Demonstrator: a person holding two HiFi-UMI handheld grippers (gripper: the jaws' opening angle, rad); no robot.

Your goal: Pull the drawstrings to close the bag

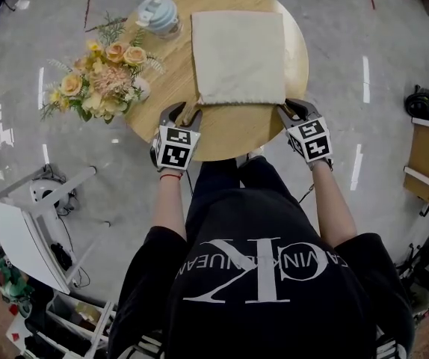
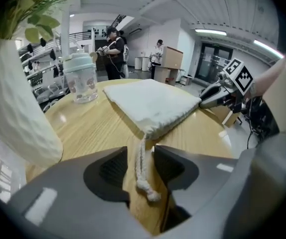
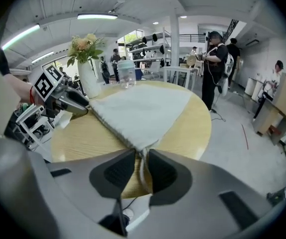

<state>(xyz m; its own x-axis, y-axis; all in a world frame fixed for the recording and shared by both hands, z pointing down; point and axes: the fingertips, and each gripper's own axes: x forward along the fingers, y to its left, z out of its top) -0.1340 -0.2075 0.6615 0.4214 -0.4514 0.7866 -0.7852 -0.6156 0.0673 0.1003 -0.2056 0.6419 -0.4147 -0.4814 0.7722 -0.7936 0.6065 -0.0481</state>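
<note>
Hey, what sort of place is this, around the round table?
Probably a big open lab or workshop: other people stand about wearing gear, wooden crates sit along the walls, and strip lights hang over a polished floor.

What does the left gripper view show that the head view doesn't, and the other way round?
Only the left gripper view: the drawstring with its knotted end lying between the left tool's parted jaws, a gap on each side, and people standing in the room behind.
Only the head view: the person holding both tools, the flowers' blooms from above, and the bag's full square outline.
Both: the cloth bag on the round wooden table, the lidded cup, and the right tool at the bag's other near corner.
</note>
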